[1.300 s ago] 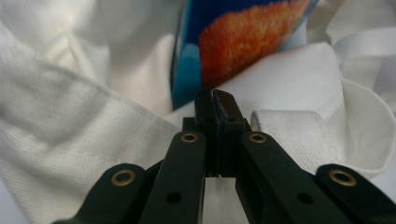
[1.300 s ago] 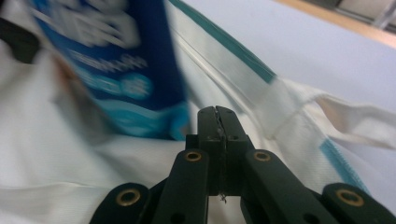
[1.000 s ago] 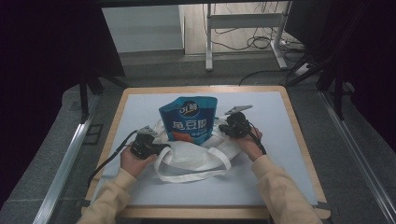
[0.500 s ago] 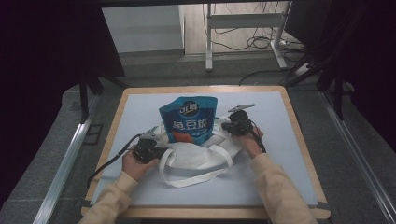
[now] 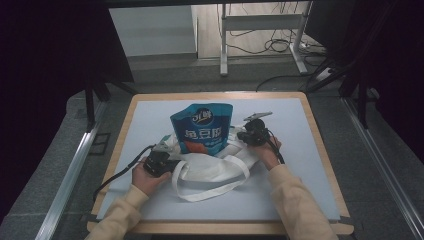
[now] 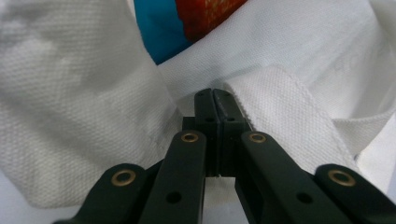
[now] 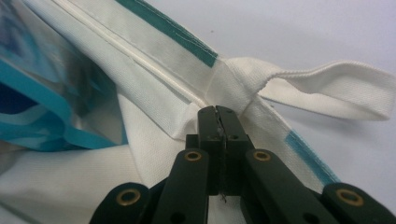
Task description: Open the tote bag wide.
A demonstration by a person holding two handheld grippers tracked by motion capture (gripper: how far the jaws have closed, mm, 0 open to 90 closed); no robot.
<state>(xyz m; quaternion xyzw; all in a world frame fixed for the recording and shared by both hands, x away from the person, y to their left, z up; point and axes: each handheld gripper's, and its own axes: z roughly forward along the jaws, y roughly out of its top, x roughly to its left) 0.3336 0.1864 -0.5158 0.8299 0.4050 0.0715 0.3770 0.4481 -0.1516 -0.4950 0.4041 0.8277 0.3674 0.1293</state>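
A white cloth tote bag (image 5: 215, 167) lies in the middle of the table with a blue snack pouch (image 5: 202, 127) sticking out of its mouth towards the far side. My left gripper (image 5: 172, 165) is at the bag's left edge. In the left gripper view its jaws (image 6: 212, 95) are shut on white fabric beside a handle strap (image 6: 289, 121), with the pouch (image 6: 159, 32) just beyond. My right gripper (image 5: 241, 141) is at the bag's right rim. Its jaws (image 7: 216, 112) are shut on the rim where a handle loop (image 7: 327, 86) joins, and the pouch (image 7: 37, 116) is at the left.
The pale mat on the wooden table (image 5: 310, 165) shows bare around the bag. The bag's front handle loop (image 5: 210, 195) lies towards the near edge. Cables trail from both grippers. Beyond the table stand a desk frame (image 5: 260, 22) and floor cables.
Hardly anything differs. The bag's front handle loop lies slightly nearer the front edge, and both grippers stay shut on the bag in about the same places.
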